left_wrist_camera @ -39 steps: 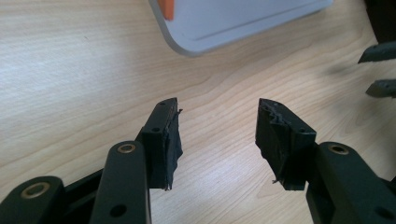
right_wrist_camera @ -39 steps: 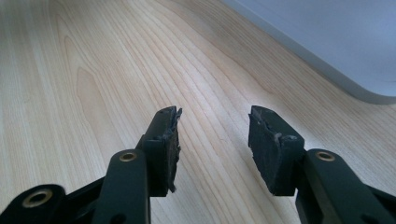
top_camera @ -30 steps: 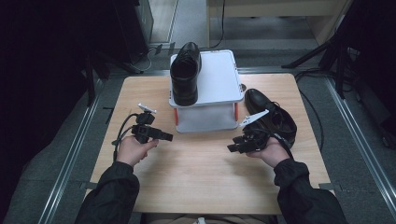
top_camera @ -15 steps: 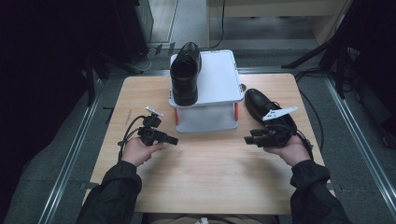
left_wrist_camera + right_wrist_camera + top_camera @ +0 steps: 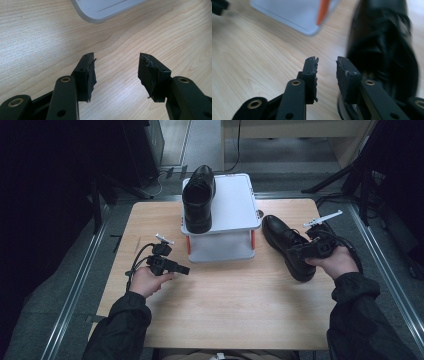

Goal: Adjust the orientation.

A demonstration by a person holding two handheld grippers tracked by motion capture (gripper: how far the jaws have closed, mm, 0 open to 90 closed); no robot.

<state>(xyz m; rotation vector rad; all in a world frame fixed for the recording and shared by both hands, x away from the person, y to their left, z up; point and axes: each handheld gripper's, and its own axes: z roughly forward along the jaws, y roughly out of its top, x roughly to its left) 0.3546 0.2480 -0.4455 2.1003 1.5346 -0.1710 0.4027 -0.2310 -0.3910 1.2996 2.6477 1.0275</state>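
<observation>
Both sleeves (image 5: pixel 127 320) dark, near-black jacket fabric, cuffs gathered at the wrists. Left gripper (image 5: pixel 184 269): black moulded body, black cable looped off its left side, small grey three-cornered plate (image 5: pixel 164 239) on top. Right gripper (image 5: pixel 291 254): same black build, black cable trailing on its right, longer pale grey plate (image 5: pixel 322 218) sticking out above. In the left gripper view, left gripper (image 5: pixel 116 72) has flat black link arms with brass-ringed pivot holes plus small plain holes, and black rubbery pads (image 5: pixel 90 75) with frayed, ragged edges. In the right gripper view, right gripper (image 5: pixel 326 75) has matching arms, brass bushings, chewed-up pad tips (image 5: pixel 312 72).
</observation>
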